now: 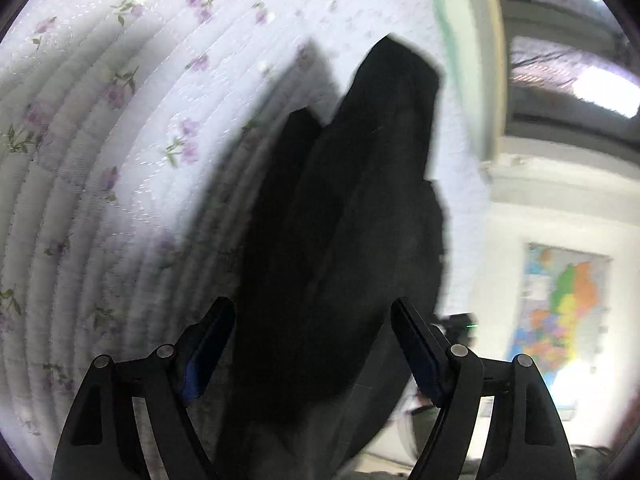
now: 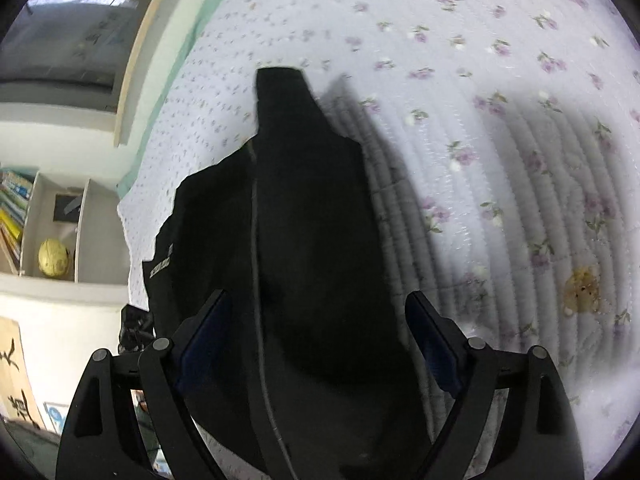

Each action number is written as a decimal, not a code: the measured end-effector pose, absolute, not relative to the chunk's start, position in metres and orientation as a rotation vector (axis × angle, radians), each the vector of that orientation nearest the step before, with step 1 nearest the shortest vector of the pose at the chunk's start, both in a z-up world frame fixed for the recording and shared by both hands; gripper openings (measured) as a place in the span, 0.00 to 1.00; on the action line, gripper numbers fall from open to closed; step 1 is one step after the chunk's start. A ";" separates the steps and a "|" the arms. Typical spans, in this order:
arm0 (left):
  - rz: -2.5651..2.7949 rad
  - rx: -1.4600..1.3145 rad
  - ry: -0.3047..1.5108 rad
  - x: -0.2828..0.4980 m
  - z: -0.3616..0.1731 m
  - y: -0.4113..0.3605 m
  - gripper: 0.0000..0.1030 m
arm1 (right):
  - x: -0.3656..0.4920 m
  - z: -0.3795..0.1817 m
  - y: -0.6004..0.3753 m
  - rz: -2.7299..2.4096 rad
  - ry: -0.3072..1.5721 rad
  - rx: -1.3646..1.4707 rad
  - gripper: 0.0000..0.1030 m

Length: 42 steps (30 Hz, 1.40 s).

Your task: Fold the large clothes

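I see my left gripper (image 1: 312, 320) and right gripper (image 2: 318, 312) both spread wide, pads clear of the black garment (image 2: 288, 220) that lies between their fingers and stretches away over the floral quilt (image 2: 480, 80) on the bed.

Looks like a bedroom in a home. Shown by a wide quilted bedspread (image 2: 460, 80) printed with small purple flowers, edged by a pale green band and a light wooden bed frame (image 2: 140, 64). Beside the bed, a white shelf unit (image 2: 80, 224) with colourful books (image 2: 14, 208) and a yellowish ball (image 2: 54, 258) in one compartment. On the white wall, a brightly coloured map (image 1: 564, 304). Low down, a wooden board (image 2: 18, 376) with large black characters.
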State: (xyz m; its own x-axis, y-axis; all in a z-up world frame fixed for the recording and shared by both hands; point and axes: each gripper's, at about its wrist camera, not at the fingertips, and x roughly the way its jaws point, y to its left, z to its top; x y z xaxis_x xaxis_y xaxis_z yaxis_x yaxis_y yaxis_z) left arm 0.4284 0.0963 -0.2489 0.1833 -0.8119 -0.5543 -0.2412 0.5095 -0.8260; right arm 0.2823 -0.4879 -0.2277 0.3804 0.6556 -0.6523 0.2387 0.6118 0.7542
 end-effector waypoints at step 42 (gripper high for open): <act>-0.632 -0.688 1.112 0.230 -0.059 0.040 0.42 | 0.202 -0.121 -0.377 0.436 1.021 0.566 0.37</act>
